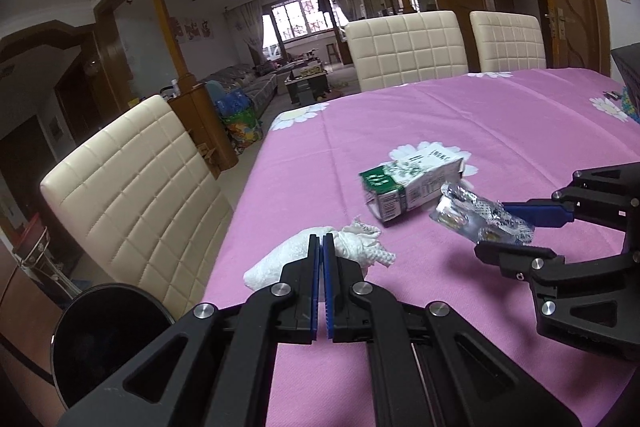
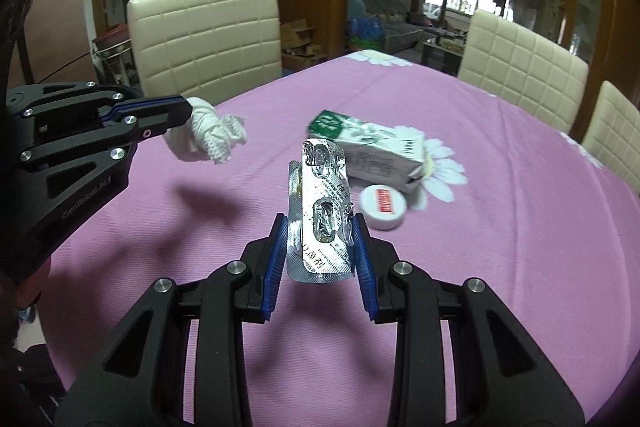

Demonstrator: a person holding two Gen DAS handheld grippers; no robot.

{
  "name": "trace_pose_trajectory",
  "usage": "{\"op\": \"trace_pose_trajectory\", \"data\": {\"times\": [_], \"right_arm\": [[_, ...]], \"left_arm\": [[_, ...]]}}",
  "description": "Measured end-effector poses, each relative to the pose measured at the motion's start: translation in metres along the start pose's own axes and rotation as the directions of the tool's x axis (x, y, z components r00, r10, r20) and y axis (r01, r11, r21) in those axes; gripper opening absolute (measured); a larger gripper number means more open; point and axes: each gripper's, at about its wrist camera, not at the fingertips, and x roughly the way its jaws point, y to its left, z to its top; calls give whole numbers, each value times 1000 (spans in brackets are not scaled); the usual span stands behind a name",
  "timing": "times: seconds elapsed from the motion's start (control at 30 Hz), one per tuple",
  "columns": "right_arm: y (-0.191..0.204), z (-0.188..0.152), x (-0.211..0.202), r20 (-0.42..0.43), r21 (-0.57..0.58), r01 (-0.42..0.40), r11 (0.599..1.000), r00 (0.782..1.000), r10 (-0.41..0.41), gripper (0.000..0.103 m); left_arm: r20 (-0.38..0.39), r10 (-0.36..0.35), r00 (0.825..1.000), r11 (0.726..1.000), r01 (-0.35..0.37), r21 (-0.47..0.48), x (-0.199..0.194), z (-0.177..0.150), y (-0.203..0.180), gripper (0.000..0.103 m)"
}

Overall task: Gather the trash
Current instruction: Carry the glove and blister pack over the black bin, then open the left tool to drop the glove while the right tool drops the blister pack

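My left gripper (image 1: 322,241) is shut on a crumpled white tissue (image 1: 360,249) and holds it above the pink tablecloth (image 1: 480,115); it also shows in the right wrist view (image 2: 188,111) with the tissue (image 2: 208,139). My right gripper (image 2: 320,223) is shut on a silver blister pack (image 2: 324,211), held upright above the table; the pack also shows in the left wrist view (image 1: 476,217). A green and white carton (image 2: 372,151) lies on its side beyond, with a white bottle cap (image 2: 383,207) next to it.
Cream padded chairs (image 1: 132,195) stand around the table, two at the far side (image 1: 404,47). A dark round object (image 1: 108,339) sits low at the left in the left wrist view. Small items lie at the table's far right edge (image 1: 624,99).
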Motion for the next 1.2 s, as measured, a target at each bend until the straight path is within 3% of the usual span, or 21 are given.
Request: {"op": "trace_pose_trajectory", "data": {"times": [0.4,0.77,1.2], "right_arm": [[87,25,12,-11,-176,-99,979,995,98,34],[159,48,27,-42,-261,-191,946,982,186,35],[210,69,30,-48,-328,-249,911,968,248,36]], "left_arm": [[-27,137,990,986,-139,-92,-13,-35,67,3],[-80,255,964,949,-265,-170,-24,-72,122,3],[-135,355,925,898,-377,-226,-38,-102,173,3]]}}
